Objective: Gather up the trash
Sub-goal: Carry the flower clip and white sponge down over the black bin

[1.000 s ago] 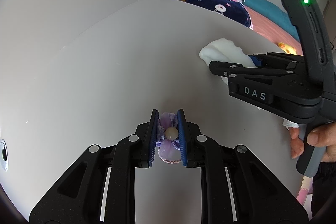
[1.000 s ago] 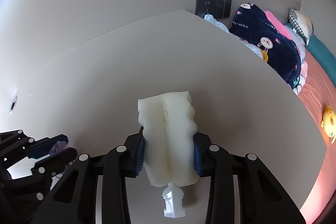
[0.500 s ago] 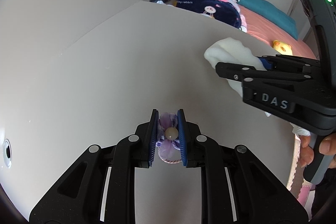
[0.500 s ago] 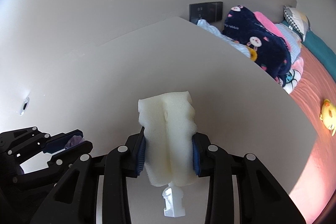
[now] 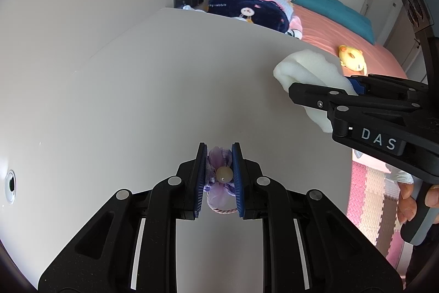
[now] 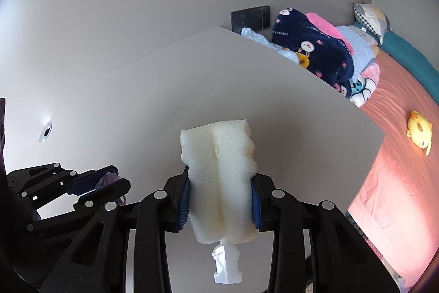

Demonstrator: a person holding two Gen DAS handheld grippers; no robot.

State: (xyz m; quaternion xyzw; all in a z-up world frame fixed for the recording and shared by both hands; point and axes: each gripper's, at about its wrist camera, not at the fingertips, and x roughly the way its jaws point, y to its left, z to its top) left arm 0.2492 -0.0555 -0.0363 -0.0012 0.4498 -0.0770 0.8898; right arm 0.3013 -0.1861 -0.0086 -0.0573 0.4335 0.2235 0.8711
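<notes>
Above the plain white desk (image 5: 153, 89), the left gripper (image 5: 219, 177) has its jaws clamped on a small purple fabric flower with a cream bead (image 5: 221, 177). Beside it, nearer the bed with the salmon-pink sheet (image 6: 395, 183), the right gripper (image 6: 220, 199) – jaws pressed into a block of white foam sponge (image 6: 219, 177) – holds that clear of the desk.

White foam (image 6: 219, 177), purple flower (image 5: 221, 177), navy rabbit-print blanket (image 5: 241, 8)

Bright, even daylight; sharp frames, fisheye-bent dark edges.
</notes>
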